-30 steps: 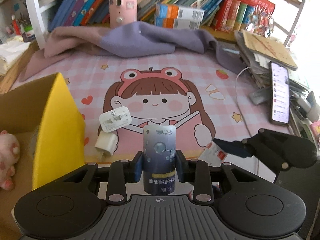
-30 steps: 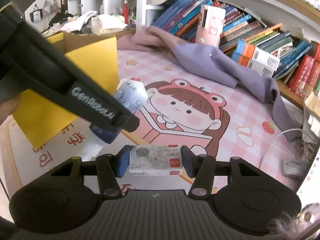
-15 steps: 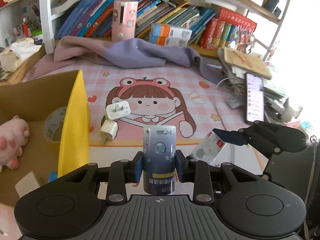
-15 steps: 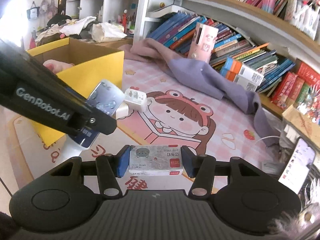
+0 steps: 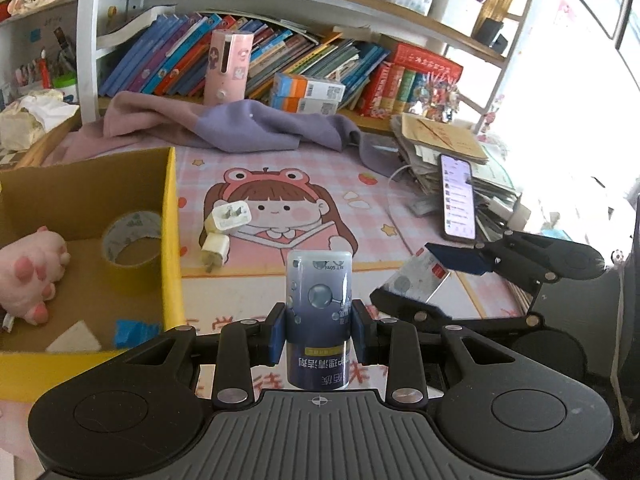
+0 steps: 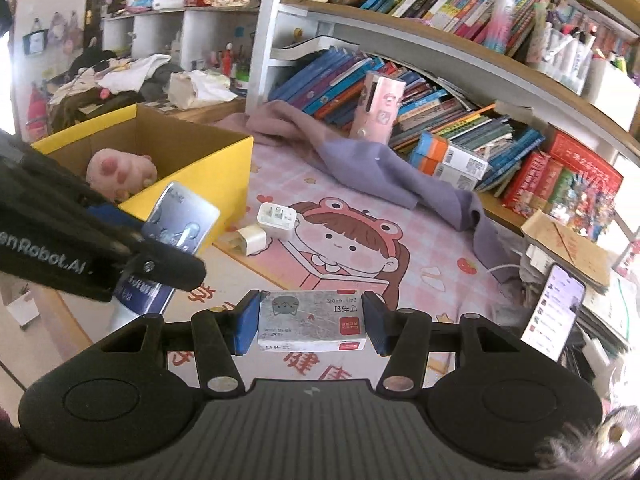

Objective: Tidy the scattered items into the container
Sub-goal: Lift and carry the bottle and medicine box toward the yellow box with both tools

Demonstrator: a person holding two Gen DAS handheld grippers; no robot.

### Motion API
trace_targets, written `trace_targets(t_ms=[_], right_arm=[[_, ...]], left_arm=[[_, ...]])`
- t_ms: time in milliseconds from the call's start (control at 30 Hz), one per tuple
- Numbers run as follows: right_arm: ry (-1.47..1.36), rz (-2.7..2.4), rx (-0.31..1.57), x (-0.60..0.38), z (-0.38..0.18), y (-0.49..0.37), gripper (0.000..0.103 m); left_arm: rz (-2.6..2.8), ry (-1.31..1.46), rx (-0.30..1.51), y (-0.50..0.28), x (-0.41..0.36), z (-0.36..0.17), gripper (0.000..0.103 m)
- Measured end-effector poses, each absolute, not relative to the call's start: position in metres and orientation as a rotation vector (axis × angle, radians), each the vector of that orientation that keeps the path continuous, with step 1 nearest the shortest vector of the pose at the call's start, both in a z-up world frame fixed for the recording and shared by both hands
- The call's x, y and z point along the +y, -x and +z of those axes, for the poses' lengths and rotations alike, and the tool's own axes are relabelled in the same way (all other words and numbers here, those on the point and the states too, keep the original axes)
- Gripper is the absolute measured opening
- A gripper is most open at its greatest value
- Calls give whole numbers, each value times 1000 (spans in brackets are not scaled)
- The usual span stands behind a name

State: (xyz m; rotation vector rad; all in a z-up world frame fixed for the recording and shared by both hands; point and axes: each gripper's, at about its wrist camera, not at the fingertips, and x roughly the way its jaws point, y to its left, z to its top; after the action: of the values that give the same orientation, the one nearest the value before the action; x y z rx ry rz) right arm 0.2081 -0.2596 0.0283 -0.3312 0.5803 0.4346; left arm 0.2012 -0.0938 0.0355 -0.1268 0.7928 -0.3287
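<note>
**Both grippers loaded beside the yellow box**

The left gripper (image 5: 319, 334) clamps a dark blue cylindrical bottle (image 5: 319, 312) printed "NET 60ml". The right gripper (image 6: 311, 322) squeezes a grey flat staple box (image 6: 311, 320) with a cat drawing. The right view reads "enRobot.AI"; only the left view shows the tape roll (image 5: 130, 240) inside the yellow cardboard box (image 5: 170, 240) at centre left

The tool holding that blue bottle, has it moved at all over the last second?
Yes. The left tool with the blue bottle rose and pulled back: the yellow box now shows its inside.
</note>
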Motion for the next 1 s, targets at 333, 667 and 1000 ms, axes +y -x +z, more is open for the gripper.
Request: trace_targets(t_ms=[333, 667, 1000], right_arm=[[304, 322, 586, -226, 35, -146, 51], [306, 277, 625, -190, 26, -73, 51], [337, 344, 671, -158, 19, -25, 51]], left_arm=[[-368, 163, 781, -146, -45, 34, 31], [-377, 234, 823, -87, -1, 21, 31], [-348, 248, 845, -48, 25, 12, 31]])
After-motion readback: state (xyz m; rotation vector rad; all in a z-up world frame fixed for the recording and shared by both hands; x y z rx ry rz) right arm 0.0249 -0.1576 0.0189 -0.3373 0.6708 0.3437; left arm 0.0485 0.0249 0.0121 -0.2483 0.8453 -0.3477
